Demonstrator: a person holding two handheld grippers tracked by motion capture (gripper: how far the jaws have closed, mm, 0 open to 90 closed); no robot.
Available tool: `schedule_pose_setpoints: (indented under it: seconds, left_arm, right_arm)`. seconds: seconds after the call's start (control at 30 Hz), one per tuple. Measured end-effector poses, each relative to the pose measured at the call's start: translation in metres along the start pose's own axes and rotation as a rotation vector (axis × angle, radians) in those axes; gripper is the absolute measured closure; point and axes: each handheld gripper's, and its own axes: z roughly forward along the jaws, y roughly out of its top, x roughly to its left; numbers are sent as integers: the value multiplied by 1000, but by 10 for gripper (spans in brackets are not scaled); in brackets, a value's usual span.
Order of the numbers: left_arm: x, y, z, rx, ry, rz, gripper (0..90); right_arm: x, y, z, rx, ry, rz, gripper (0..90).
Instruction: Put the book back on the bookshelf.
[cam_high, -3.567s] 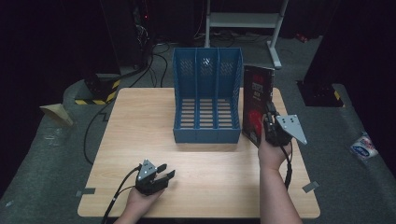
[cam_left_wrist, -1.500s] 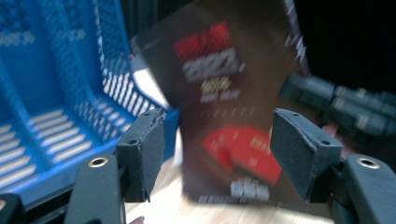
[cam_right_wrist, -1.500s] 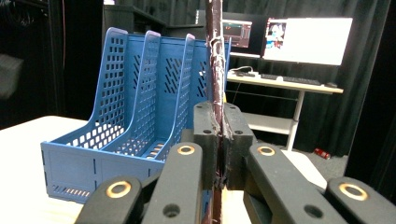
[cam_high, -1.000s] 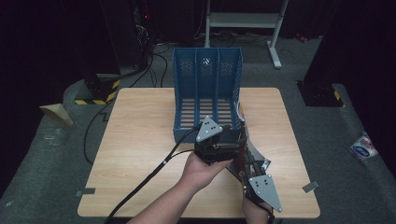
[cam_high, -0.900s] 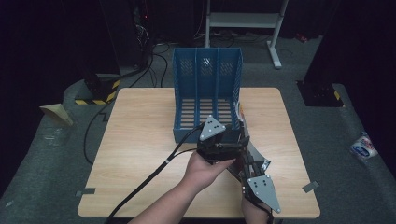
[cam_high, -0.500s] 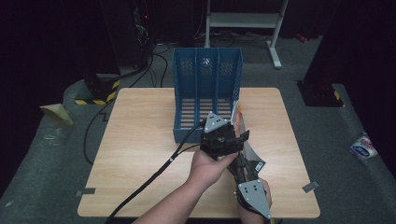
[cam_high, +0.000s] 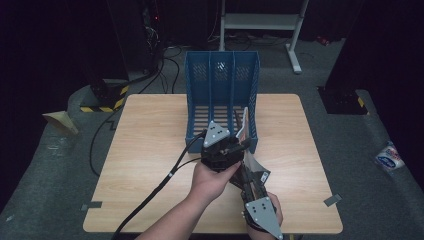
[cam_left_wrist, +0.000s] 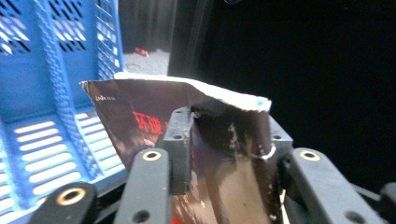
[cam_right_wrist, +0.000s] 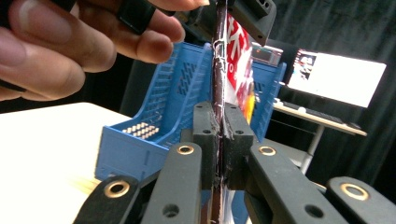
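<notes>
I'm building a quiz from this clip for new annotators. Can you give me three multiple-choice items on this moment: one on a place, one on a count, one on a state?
1. Where is the magazine?
A. at the front of the blue file rack's right compartment
B. flat at the table's left edge
C. on the floor

2. How many compartments has the file rack?
A. two
B. three
C. five

3. The right gripper is:
A. open
B. shut on the magazine
C. lying on the table

Answers: 1 A, the high view shows it there; 2 B, two dividers make three; 3 B, its pads clamp the magazine's edge.
</notes>
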Motion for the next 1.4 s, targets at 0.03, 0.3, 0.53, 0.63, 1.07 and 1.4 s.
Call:
schedule_pose_setpoints:
  seconds: [0.03,0.3,0.53,0.63,1.07,1.4]
  left_arm:
    - [1,0,-4,-6,7,3,647]
    - [12,2,-27,-35,50,52,769]
    - [14,2,-35,-65,50,40,843]
    - [9,0,-35,-82,55,56,857]
    - [-8,-6,-31,-125,73,67,861]
    - [-20,-12,-31,-140,64,104,859]
  right_arm:
    - [0,0,0,0,0,0,857]
    - [20,9,8,-33,90,6,831]
    - [23,10,14,-12,120,35,811]
    - [23,9,15,12,108,48,787]
    - [25,5,17,123,48,53,612]
    - [10,1,14,198,60,119,662]
